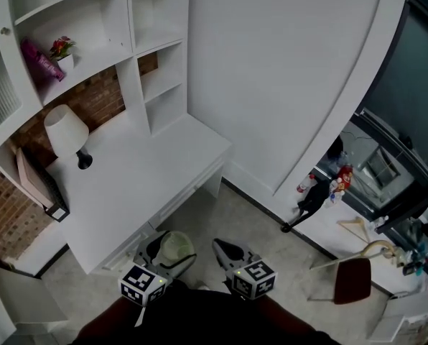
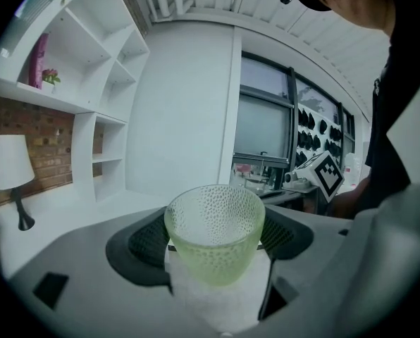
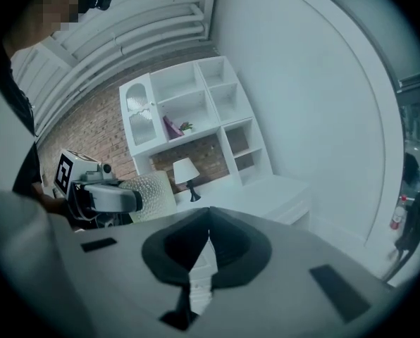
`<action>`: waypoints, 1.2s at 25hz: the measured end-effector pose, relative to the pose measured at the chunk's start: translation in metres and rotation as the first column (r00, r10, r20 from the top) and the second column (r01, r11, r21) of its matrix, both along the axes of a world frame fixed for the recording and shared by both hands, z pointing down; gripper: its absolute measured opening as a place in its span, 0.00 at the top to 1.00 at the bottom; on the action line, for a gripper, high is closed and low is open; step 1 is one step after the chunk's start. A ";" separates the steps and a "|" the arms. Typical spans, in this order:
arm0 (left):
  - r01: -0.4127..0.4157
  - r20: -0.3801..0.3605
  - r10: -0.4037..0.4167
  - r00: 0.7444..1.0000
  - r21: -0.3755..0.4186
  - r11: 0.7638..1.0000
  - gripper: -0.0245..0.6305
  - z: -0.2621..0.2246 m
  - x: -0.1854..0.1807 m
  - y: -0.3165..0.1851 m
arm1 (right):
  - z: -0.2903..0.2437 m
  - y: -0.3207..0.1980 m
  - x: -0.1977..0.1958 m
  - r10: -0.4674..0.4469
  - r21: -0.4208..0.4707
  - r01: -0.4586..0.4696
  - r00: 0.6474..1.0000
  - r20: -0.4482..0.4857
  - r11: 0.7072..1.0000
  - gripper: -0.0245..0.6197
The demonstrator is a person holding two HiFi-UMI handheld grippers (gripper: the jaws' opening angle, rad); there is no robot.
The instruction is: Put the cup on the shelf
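My left gripper (image 1: 172,251) is shut on a pale green dimpled glass cup (image 1: 175,248), held upright in front of the white desk (image 1: 142,185). In the left gripper view the cup (image 2: 215,231) fills the gap between the dark pads (image 2: 141,246). The right gripper (image 1: 228,251) hangs beside it, shut with nothing between its jaws; the pads meet in its own view (image 3: 207,239), where the cup (image 3: 153,196) shows at the left. The white shelf unit (image 1: 99,27) rises above the desk at the upper left.
A white table lamp (image 1: 67,134) stands on the desk's left part. A small flower pot (image 1: 62,52) and a pink object (image 1: 40,62) occupy one shelf. A dark red chair (image 1: 352,279) and cluttered items stand at the right on the floor.
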State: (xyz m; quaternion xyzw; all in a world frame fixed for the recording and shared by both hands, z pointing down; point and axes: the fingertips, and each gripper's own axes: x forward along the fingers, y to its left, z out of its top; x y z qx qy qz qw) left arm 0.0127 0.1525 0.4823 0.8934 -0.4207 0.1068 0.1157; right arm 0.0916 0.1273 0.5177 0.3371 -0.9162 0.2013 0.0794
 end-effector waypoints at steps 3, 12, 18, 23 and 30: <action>0.006 0.004 -0.006 1.000 -0.026 1.000 0.37 0.005 0.003 -0.012 | 0.000 -0.011 0.007 0.015 -0.009 -0.015 1.000 -0.001 1.000 0.95; -0.048 0.020 0.049 0.999 -0.050 0.998 0.37 0.017 0.019 -0.049 | 0.012 -0.045 0.026 0.053 -0.026 -0.053 0.999 0.002 0.998 0.95; -0.080 0.020 0.080 0.997 -0.008 0.997 0.37 0.012 0.030 -0.096 | 0.009 -0.081 0.041 0.100 -0.018 -0.101 0.994 -0.031 0.995 0.95; -0.092 -0.023 0.091 0.996 -0.050 0.994 0.37 0.022 0.031 -0.129 | 0.023 -0.113 0.038 0.095 -0.042 -0.097 0.995 -0.038 0.994 0.95; -0.064 -0.045 0.062 0.997 -0.042 0.997 0.37 0.012 0.011 -0.202 | 0.006 -0.187 0.017 0.062 -0.007 -0.062 0.995 -0.078 0.998 0.95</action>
